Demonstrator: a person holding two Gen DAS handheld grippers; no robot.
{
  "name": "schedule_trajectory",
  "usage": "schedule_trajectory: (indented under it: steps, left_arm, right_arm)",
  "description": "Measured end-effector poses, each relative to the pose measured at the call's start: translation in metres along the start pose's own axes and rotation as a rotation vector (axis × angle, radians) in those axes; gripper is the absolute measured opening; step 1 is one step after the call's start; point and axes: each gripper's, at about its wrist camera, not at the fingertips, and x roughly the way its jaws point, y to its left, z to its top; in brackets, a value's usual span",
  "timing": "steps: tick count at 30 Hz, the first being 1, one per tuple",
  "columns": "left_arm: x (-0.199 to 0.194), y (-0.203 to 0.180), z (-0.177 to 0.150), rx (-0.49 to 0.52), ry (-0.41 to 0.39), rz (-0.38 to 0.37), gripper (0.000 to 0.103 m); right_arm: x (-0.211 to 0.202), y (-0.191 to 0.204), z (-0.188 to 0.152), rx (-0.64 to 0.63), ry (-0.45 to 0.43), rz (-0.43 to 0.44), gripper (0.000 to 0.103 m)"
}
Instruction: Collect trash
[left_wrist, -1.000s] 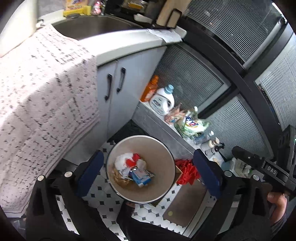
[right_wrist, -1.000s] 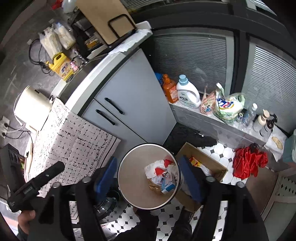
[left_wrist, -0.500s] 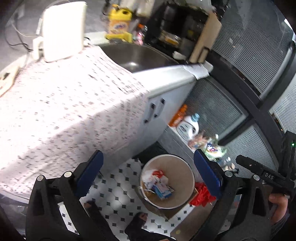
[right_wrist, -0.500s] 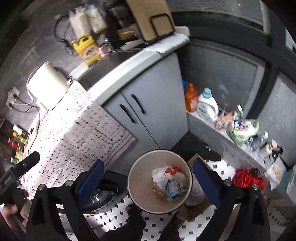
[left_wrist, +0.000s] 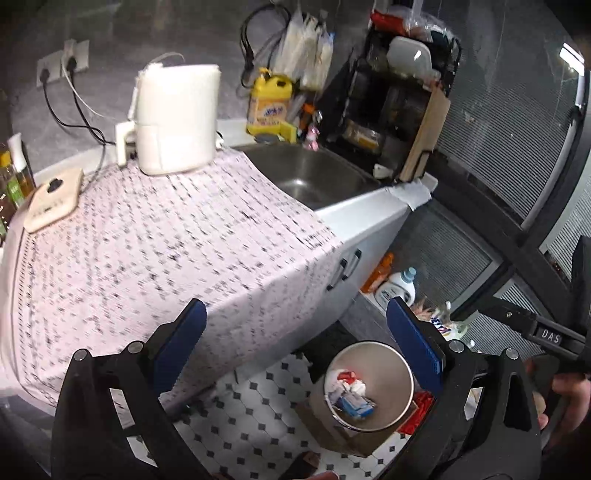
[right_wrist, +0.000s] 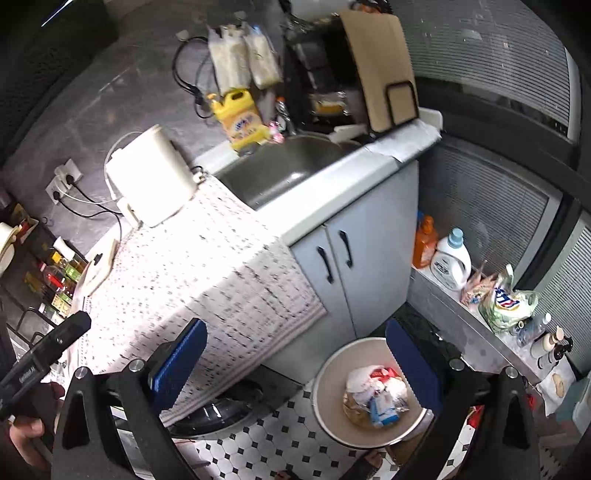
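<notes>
Both grippers empty: left gripper with fingers spread wide and nothing between them, right gripper likewise at full spread, blue pads bare. Held high and angled down over the edge of the surface, probably so that the cameras take in cloth and floor together while hunting for more litter. Trash already gathered in the round bin on the tiled floor, at about five o'clock in the left view; in the right view the same bin at five o'clock too, with crumpled wrappers and a blue-and-white packet heaped at the bottom. Bin parked at the foot of the grey cabinet, probably to keep the drop short from the surface. No loose scrap visible on the patterned cloth; only a white appliance at twelve o'clock and a beige controller-like slab at nine, both apparently there to stay. Sink at one o'clock, yellow detergent jug behind it, detergent bottles on the ledge at three o'clock: household goods, not litter by the look of it. Wide spread suggests readiness for the next pick rather than a carry. Cloth blurred, so small scraps possibly missed.
</notes>
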Motion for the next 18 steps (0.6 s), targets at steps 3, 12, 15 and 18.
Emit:
schedule_trajectory:
  steps: [3,12,15,18]
  left_arm:
    - [-0.016,0.022,0.005,-0.005,-0.023,0.004,0.097]
    - [-0.064,0.077,0.011,-0.004,-0.091,0.015,0.097]
    - [-0.075,0.089,0.011,-0.001,-0.104,0.011,0.097]
    - [-0.085,0.098,0.01,-0.005,-0.122,0.013,0.097]
  right_arm:
    - [-0.012,0.033,-0.001,-0.018,-0.022,-0.008,0.095]
    - [-0.038,0.108,-0.011,-0.058,-0.098,-0.04,0.095]
    - [-0.048,0.123,-0.014,-0.06,-0.118,-0.042,0.095]
    - [-0.057,0.136,-0.015,-0.076,-0.137,-0.04,0.095]
